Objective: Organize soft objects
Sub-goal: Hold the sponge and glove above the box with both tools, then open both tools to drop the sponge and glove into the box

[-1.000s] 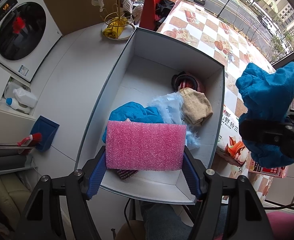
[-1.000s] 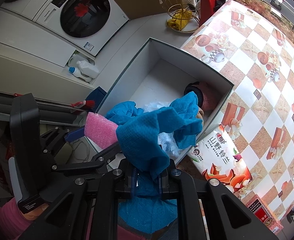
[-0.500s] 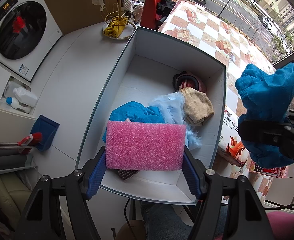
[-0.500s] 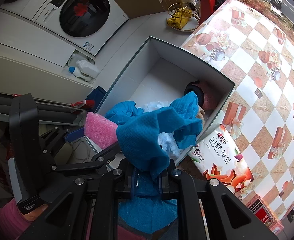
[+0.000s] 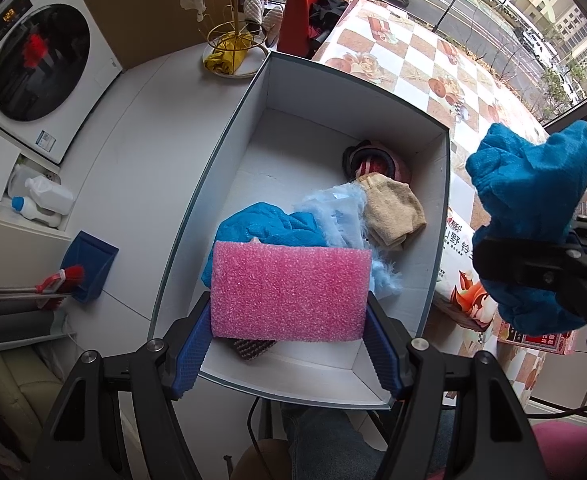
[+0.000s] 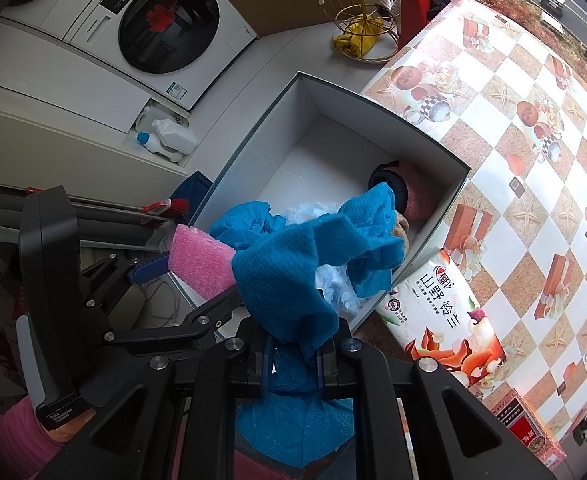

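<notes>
Gripping a pink foam block [image 5: 289, 290] by its two short ends, the left gripper [image 5: 289, 340] stands wide, its blue pads [image 5: 191, 346] pressed flat against the foam, and holds it over the near end of the white box [image 5: 439, 216]. From the right wrist view the same foam [image 6: 201, 266] shows at the box's near corner, with one blue pad [image 6: 149, 270] against its end. Under and beyond the foam, inside the box, lie a blue cloth [image 5: 267, 226], a pale blue fluffy piece [image 5: 343, 210], a tan cloth [image 5: 393, 214] and, at the far right corner, a dark-rimmed red and pink item [image 5: 373, 160]. A bit of ribbed dark fabric [image 5: 251, 347] peeks out below the foam. Further right, the right gripper [image 6: 295, 358] is clamped nearly together on a blue towel [image 6: 313, 264], which bunches up above its fingers and hangs below them. Seen from the left wrist, that towel [image 5: 533, 204] is up off the table, just outside the box's right wall, over a printed tissue pack [image 6: 441, 316] lying on the checkered tablecloth [image 6: 533, 120]
</notes>
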Tool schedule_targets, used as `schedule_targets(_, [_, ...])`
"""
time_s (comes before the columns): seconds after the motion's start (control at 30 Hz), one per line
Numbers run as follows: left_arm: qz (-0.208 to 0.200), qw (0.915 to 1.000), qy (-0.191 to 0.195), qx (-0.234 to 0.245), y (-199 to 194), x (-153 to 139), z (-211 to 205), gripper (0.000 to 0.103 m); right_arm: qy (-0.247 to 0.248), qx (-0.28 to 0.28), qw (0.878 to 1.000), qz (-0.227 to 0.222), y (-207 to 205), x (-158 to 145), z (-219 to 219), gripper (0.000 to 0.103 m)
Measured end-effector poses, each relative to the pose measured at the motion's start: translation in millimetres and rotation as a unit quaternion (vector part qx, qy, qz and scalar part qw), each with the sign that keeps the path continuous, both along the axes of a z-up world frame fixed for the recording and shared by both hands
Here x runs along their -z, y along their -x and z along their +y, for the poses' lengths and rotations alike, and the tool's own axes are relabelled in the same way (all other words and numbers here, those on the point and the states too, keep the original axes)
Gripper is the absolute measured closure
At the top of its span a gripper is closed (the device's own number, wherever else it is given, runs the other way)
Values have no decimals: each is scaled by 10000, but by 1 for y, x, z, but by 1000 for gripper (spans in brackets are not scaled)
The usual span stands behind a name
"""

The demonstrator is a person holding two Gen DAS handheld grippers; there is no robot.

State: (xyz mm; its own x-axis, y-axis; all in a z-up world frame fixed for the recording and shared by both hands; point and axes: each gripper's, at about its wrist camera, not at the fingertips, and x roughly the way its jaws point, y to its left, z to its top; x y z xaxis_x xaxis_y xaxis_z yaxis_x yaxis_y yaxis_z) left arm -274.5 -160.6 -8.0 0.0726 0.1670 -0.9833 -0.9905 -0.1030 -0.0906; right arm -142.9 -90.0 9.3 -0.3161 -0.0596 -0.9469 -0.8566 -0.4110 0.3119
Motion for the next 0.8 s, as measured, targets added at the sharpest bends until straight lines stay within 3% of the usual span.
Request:
schedule_targets(0.7, [138,9999,-61,-5,1,-5,7,29,-72,-107,9998,-116,12,5,8,88])
schedule_targets(0.8, [223,9996,62,-156,9,-2,11,25,-38,-16,10000,-73,10,3,12,78])
